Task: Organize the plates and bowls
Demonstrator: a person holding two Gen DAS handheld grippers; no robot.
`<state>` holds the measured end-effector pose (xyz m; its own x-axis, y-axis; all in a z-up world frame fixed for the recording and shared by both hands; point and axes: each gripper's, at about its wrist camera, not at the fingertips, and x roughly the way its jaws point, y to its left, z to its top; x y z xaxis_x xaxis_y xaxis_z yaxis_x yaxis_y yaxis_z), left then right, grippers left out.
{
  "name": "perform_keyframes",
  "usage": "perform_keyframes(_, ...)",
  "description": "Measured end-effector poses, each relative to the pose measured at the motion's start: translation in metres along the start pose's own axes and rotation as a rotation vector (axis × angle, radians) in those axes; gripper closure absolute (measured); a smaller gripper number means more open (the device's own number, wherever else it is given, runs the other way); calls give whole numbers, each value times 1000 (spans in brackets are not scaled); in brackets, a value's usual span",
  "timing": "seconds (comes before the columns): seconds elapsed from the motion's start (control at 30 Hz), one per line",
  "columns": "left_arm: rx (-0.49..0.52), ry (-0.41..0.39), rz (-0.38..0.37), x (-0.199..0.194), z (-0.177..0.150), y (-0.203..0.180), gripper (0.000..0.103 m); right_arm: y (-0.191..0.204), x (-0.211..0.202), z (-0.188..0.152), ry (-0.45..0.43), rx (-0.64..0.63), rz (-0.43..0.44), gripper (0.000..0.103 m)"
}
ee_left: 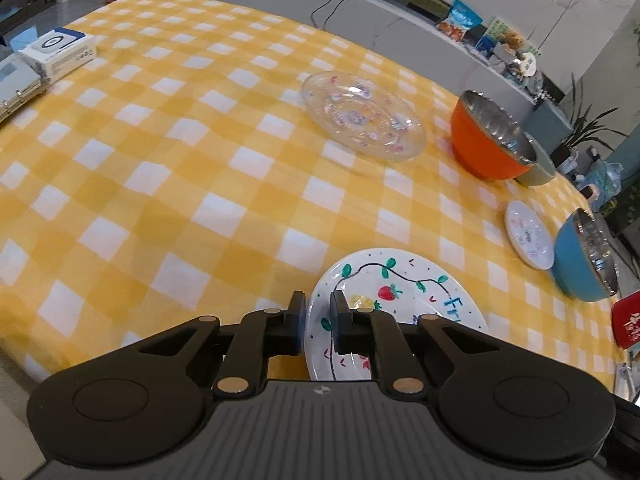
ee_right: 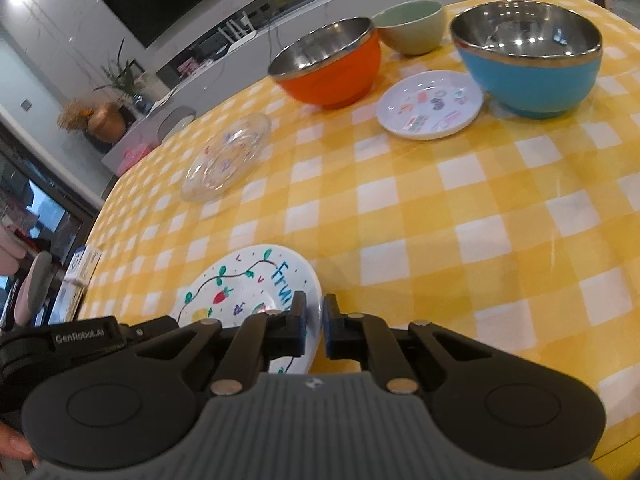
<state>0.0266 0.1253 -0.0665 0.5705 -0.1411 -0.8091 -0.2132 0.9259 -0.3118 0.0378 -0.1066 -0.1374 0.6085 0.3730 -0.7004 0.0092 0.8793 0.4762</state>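
While both grips hold, note progress:
Left gripper (ee_left: 318, 322): pinching the left rim of the fruit plate (ee_left: 400, 292).
Right gripper (ee_right: 315, 322): pinching its right rim.
Plate position: near table edge, close to you.
Done: nothing stacked yet.
Left: glass plate (ee_left: 362, 116), small plate (ee_right: 430, 106), orange bowl (ee_right: 328, 68), blue bowl (ee_right: 528, 56), green bowl (ee_right: 412, 24).

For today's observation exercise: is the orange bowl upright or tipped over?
Upright: the orange bowl sits on its base, its steel inside facing up.
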Motion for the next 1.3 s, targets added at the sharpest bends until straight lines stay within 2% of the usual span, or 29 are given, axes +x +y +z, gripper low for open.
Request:
perform_keyframes(0.17,14,15,35,3,-2,0,88,3,6,-2,37,-20,-2,97)
perform_keyframes(0.37,58,-15,51,4,-4,-4,88,4,6,-2,34,-25,-8,97)
perform_keyframes(0.67,44,-16,39,5,-4,-2,87,4,6,-2,31,-33,-14,97)
perform_keyframes(0.77,30,-25,33,3,-3,-1,87,4,5,-1,28,-39,-10,93)
perform_keyframes(0.87,14,-55,8,-2,-1,-1,78,5,2,0,-1,-48,-15,87)
perform_keyframes(0.93,7,-77,-2,-6,1,-2,72,6,0,2,-28,-58,-26,74)
perform_keyframes(1.1,19,-106,-2,-11,14,-12,63,6,-3,11,-93,-52,-39,72)
perform_keyframes(1.3,61,-157,-29,-20,39,-33,54,10,-3,29,-189,-31,-25,62)
